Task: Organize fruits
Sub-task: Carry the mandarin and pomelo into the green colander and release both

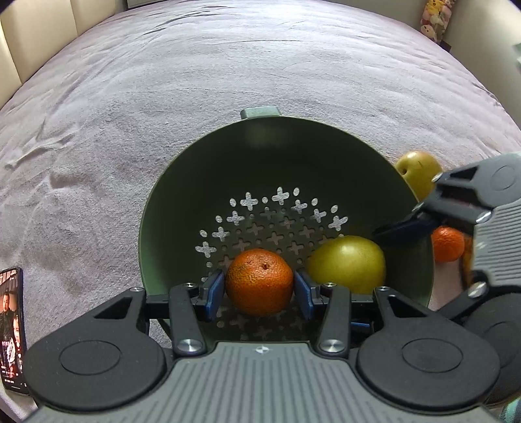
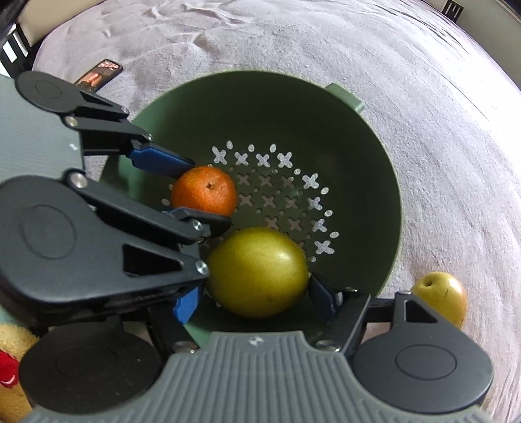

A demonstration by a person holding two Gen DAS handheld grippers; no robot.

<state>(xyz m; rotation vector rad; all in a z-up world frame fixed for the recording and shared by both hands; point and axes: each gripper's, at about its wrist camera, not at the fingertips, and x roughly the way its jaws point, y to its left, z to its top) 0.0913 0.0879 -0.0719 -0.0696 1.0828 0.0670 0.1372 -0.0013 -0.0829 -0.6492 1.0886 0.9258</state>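
A green perforated colander [image 1: 182, 182] [image 2: 368, 169] stands on the pink bedspread. My left gripper [image 1: 259, 288] is inside it with its blue pads on either side of an orange mandarin [image 1: 259, 281] [image 2: 203, 195]; a slight gap shows on the right side. My right gripper [image 2: 254, 301] is also inside, its pads astride a yellow-green pear [image 2: 257, 271] [image 1: 346, 263] with gaps on both sides. A second pear [image 1: 418, 172] [image 2: 439, 296] and another mandarin [image 1: 446, 244] lie outside the colander on the right.
A phone [image 1: 13, 328] [image 2: 97, 76] with a lit screen lies on the bedspread to the left. Plush toys [image 1: 434, 18] sit at the far right corner. A yellow plush [image 2: 13, 367] lies at my near left in the right wrist view.
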